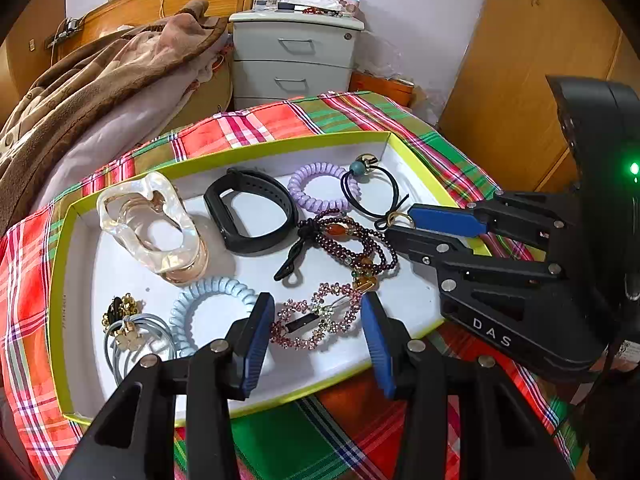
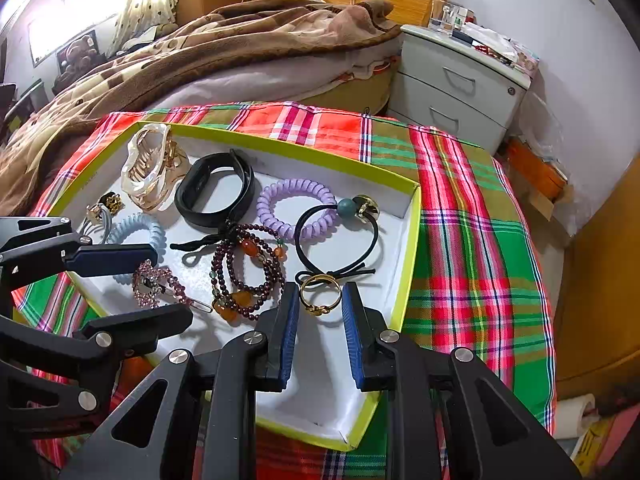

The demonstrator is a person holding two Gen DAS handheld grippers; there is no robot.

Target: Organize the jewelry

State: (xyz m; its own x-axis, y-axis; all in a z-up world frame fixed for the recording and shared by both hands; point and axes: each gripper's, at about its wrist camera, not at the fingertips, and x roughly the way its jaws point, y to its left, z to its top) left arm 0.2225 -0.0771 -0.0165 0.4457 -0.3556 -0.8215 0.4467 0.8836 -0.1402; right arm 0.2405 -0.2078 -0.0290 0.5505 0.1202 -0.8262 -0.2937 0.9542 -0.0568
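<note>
A white tray with a lime-green rim (image 1: 280,142) (image 2: 412,240) holds the jewelry. My left gripper (image 1: 316,312) is open, its fingers on either side of a pink rhinestone hair clip (image 1: 320,320) (image 2: 158,284). My right gripper (image 2: 320,298) is open, its fingers flanking a gold ring (image 2: 320,298) (image 1: 400,218) near the tray's right rim. Also in the tray: dark red bead bracelet (image 1: 352,240) (image 2: 248,264), black wristband (image 1: 252,216) (image 2: 216,196), purple coil tie (image 1: 320,188) (image 2: 292,208), blue coil tie (image 1: 208,304) (image 2: 136,236), clear claw clip (image 1: 152,224) (image 2: 148,168), black elastic with green bead (image 1: 368,188) (image 2: 340,232).
The tray lies on a plaid cloth (image 1: 260,120) (image 2: 472,220). A bed with a brown blanket (image 2: 200,52) is behind, a grey drawer cabinet (image 1: 292,60) (image 2: 460,84) at the back, and wooden wardrobe doors (image 1: 520,60) to the right. Grey hair ties with gold charms (image 1: 128,332) lie in the tray's corner.
</note>
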